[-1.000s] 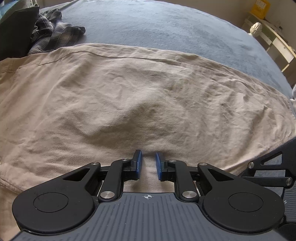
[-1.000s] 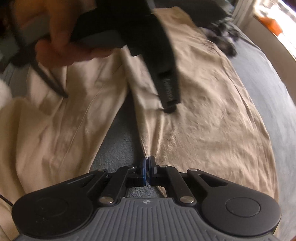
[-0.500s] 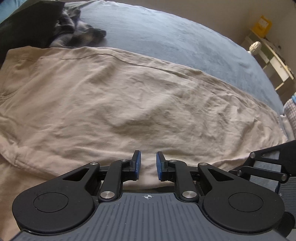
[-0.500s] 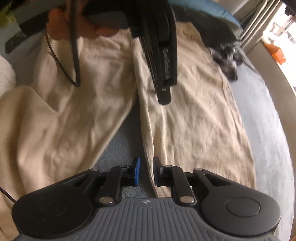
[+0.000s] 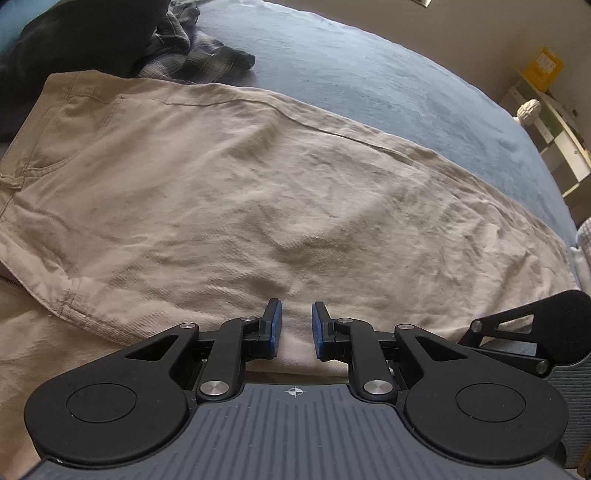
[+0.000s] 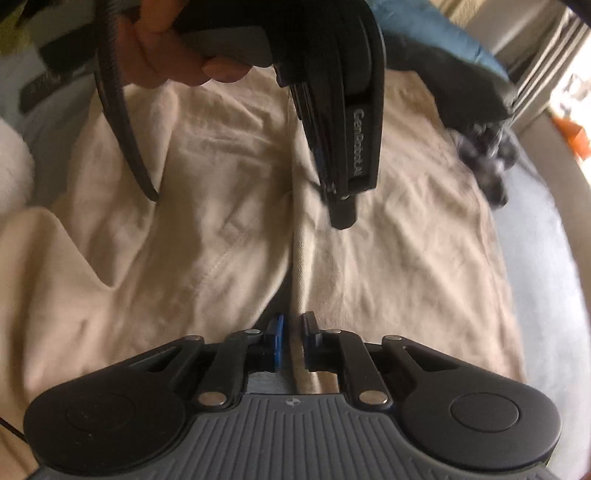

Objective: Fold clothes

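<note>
Two grippers work over one pair of khaki trousers (image 5: pixel 258 192) spread flat on a blue-grey bed (image 5: pixel 388 74), the waistband and pocket toward the plaid shirt (image 5: pixel 192 55) and dark garment (image 5: pixel 74 33) heaped at the far corner. Laid out full length like this, the trousers appear ready for a lengthwise fold, one leg over the other.

In the right wrist view the right gripper (image 6: pixel 293 341) sits at the inner edge of the right-hand leg, where the two legs part and a wedge of bed shows between them. Its fingers are closing, and a narrow strip of that seam edge runs up between them; whether the pads already bite the cloth cannot be told through the blur. Taking the inner seam would give a firm, doubled edge to lift.

The left gripper (image 5: pixel 295 328) is held above the same leg nearer the seat, fingers slightly spread with only bare cloth seen beyond the gap, pinching nothing. A hand (image 6: pixel 166 48) grips its handle, a black cable (image 6: pixel 122 122) looping beneath. Placed further along the seam, it probably waits to take a second hold so the leg lifts evenly.
</note>
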